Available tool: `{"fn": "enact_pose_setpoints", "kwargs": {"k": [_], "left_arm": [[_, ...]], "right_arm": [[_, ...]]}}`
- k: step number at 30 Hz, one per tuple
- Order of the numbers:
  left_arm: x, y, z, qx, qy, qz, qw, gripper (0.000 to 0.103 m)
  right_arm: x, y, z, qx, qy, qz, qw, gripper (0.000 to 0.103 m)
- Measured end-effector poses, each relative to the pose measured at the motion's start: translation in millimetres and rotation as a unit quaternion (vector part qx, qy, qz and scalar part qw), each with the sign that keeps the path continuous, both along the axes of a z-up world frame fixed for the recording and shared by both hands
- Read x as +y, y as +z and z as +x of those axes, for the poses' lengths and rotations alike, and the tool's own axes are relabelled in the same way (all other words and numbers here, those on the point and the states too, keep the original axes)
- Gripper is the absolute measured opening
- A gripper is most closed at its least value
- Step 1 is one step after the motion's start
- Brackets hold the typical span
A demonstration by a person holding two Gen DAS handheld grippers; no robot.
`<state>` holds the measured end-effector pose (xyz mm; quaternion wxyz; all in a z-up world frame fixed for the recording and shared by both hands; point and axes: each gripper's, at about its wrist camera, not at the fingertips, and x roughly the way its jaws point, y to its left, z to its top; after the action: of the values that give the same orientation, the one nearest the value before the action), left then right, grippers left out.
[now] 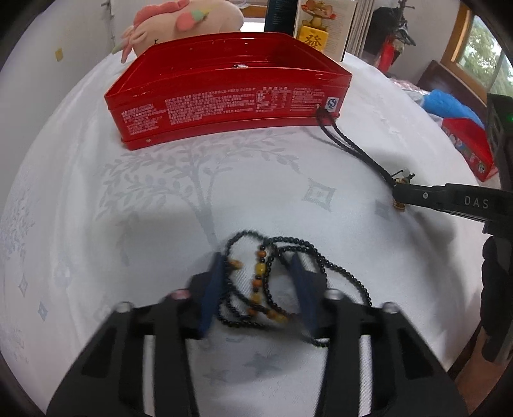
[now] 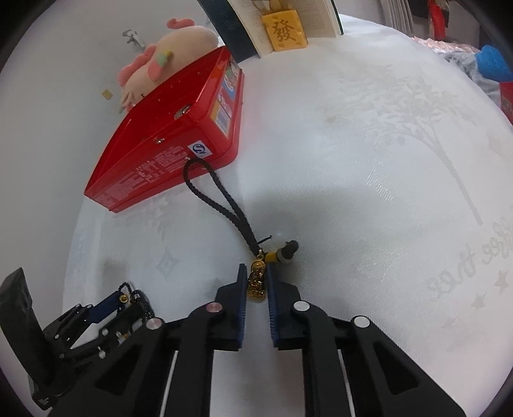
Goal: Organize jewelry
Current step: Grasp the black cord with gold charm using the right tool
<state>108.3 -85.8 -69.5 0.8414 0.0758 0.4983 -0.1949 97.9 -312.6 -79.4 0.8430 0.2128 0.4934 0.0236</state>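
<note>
A black beaded necklace (image 1: pixel 290 272) with amber beads lies bunched on the white cloth, between the fingers of my left gripper (image 1: pixel 256 266). That gripper is open, and its pads stand on either side of the strands. A gold figure pendant (image 2: pixel 256 284) on a black braided cord (image 2: pixel 221 199) lies to the right. My right gripper (image 2: pixel 255 269) is shut on the pendant, its blue pads against both sides. The cord's loop reaches the corner of a red tin (image 1: pixel 224 93), which stands farther back with its lid shut.
A pink plush toy (image 1: pixel 179 25), upright books and a yellow block figurine (image 1: pixel 312 40) stand behind the tin. A red box (image 1: pixel 468 150) and blue cloth (image 1: pixel 449 106) are at the far right. A white patterned tablecloth (image 1: pixel 128 208) covers the round table.
</note>
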Motion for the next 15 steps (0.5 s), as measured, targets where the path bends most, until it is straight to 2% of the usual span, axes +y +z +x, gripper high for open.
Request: {"fn": "enact_pose_setpoints", "kwargs": {"k": [1, 2, 4, 5, 9, 15], "left_arm": [[-0.7, 0.4, -0.5, -0.001, -0.001, 0.001, 1.0000, 0.015], [-0.8, -0.4, -0.4, -0.002, 0.001, 0.007, 1.0000, 0.012], [0.2, -0.5, -0.2, -0.003, 0.004, -0.001, 1.0000, 0.012], [3.0, -0.2, 0.2, -0.002, 0.005, -0.007, 1.0000, 0.008], [18.4, 6.3, -0.7, -0.003, 0.013, -0.036, 0.9993, 0.008], [46.6, 34.5, -4.2, -0.036, 0.035, -0.076, 0.9958, 0.008]], "right_arm": [[0.4, 0.4, -0.8, -0.001, 0.001, -0.002, 1.000, 0.010], [1.2, 1.0, -1.9, -0.004, 0.001, -0.003, 1.000, 0.009], [-0.1, 3.7, -8.2, -0.011, 0.005, -0.003, 1.000, 0.005], [0.1, 5.5, -10.2, -0.016, 0.009, 0.001, 1.000, 0.005], [0.3, 14.2, -18.7, -0.040, 0.025, 0.023, 0.999, 0.004], [0.4, 31.0, -31.6, -0.074, 0.049, 0.058, 0.994, 0.004]]}}
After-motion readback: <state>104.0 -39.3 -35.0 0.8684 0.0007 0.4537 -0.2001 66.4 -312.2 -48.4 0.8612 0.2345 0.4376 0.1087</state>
